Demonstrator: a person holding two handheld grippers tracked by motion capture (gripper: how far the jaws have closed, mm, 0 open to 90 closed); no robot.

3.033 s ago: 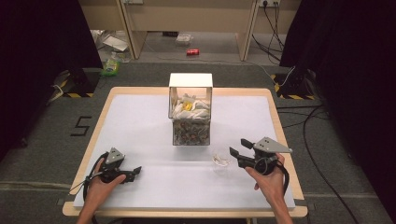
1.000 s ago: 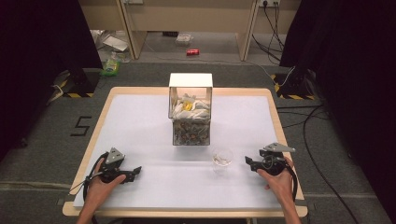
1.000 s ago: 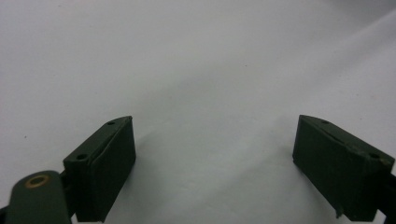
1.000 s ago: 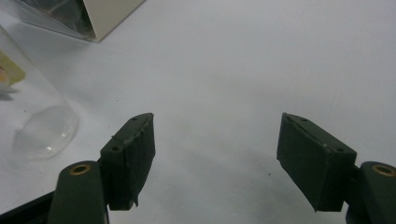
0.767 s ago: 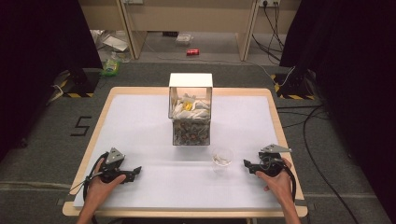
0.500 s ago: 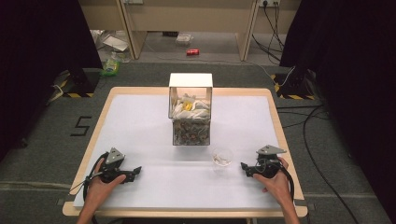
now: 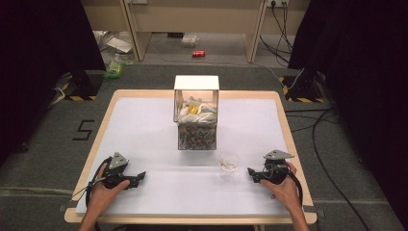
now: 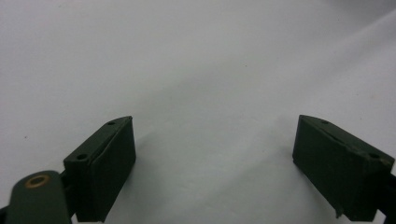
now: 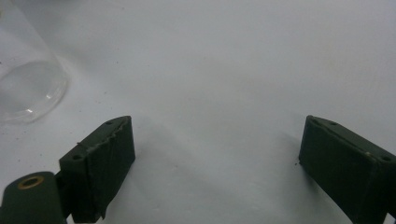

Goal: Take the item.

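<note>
Presently left claw (image 7: 137, 176) rested on white bench (image 7: 144, 125) near front-left corner, jaws spread wide, empty. Right claw (image 7: 251, 173) rested near front-right, jaws likewise spread, empty. Clear glass cup (image 7: 229, 162) stood just beside right claw, apart. Transparent box (image 7: 196, 120) stood at bench centre.

A single black digit "5" (image 7: 84, 130) is marked on the grey floor (image 7: 43, 159) just left of the worktop (image 7: 144, 120), seen from the high view. The red can (image 7: 198, 53) lying on the floor farther back carries print too small to read.
</note>
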